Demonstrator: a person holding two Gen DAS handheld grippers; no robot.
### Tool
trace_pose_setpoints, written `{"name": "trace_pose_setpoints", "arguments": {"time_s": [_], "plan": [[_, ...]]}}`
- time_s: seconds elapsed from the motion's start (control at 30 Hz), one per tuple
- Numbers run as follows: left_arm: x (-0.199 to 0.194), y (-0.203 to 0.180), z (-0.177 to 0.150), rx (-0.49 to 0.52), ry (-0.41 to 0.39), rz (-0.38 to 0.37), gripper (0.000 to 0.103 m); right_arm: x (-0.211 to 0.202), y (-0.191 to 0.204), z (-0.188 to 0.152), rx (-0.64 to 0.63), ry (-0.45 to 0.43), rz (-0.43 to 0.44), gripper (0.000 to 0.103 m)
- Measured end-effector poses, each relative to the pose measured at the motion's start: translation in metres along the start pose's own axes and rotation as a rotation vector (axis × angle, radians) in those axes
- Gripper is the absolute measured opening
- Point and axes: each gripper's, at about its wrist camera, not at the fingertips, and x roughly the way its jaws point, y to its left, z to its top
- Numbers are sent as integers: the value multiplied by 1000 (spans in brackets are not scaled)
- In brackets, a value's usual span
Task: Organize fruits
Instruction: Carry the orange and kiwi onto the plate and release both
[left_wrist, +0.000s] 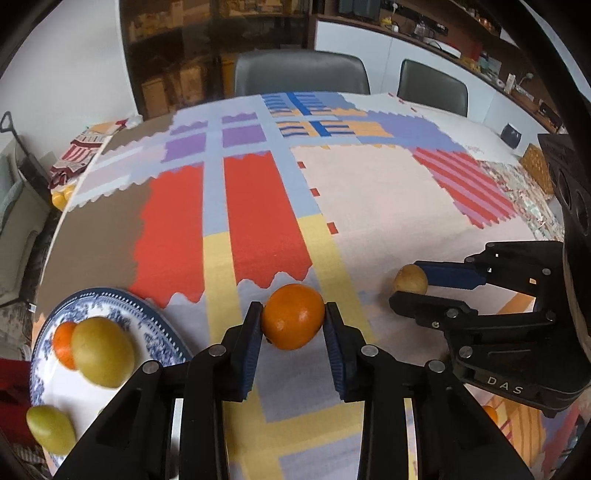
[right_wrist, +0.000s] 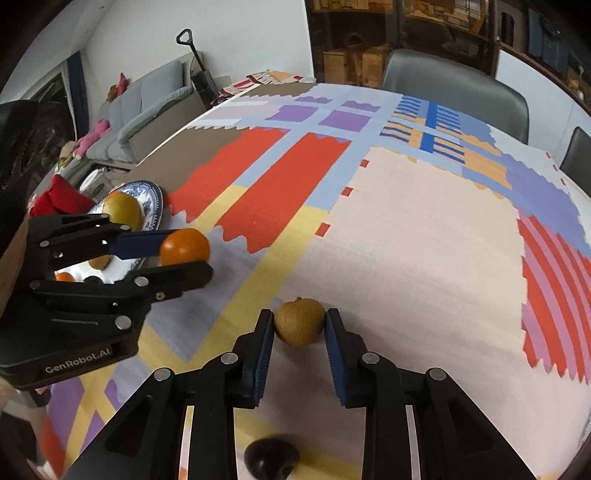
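Left wrist view has the left gripper (left_wrist: 293, 319) clamped on an orange (left_wrist: 293, 316), both blue pads pressed against its sides. Can't tell if the orange is touching the tablecloth (left_wrist: 388, 206) or lifted just off it. Down by the near-left corner of the table there's a blue-and-white plate (left_wrist: 155, 325) with a big yellow-green fruit (left_wrist: 102, 352) on it, a second small orange (left_wrist: 63, 344) tucked right behind that, and another green fruit (left_wrist: 51, 429) at the plate's near rim.

Over on the right, the right gripper (left_wrist: 404, 286) has its fingers around a small brown fruit (left_wrist: 409, 279). From the right wrist view, that brown fruit (right_wrist: 299, 322) sits between the pads with both touching it, so it looks gripped, resting on the pale pink patch of the cloth (right_wrist: 406, 240). Same view shows the left gripper (right_wrist: 190, 254) with the orange (right_wrist: 184, 246) just beside the plate (right_wrist: 153, 199). There's also a dark round thing (right_wrist: 271, 458) near the table's front edge, too blurry to identify.
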Motion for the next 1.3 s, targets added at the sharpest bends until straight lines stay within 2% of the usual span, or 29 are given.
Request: {"name": "trace_pose_setpoints", "arguments": {"time_s": [0.23, 0.43, 0.77, 1.3], "plan": [[-31, 2, -16, -48, -43, 2, 32, -33, 14, -7, 0, -61, -34, 29], [-63, -1, -31, -48, -97, 32, 32, -62, 36, -15, -29, -118, -57, 29], [-110, 7, -60, -95, -177, 86, 32, -91, 74, -28, -48, -183, -26, 29], [-166, 50, -108, -208, -275, 179, 32, -110, 134, -32, -14, -264, 42, 29]]}}
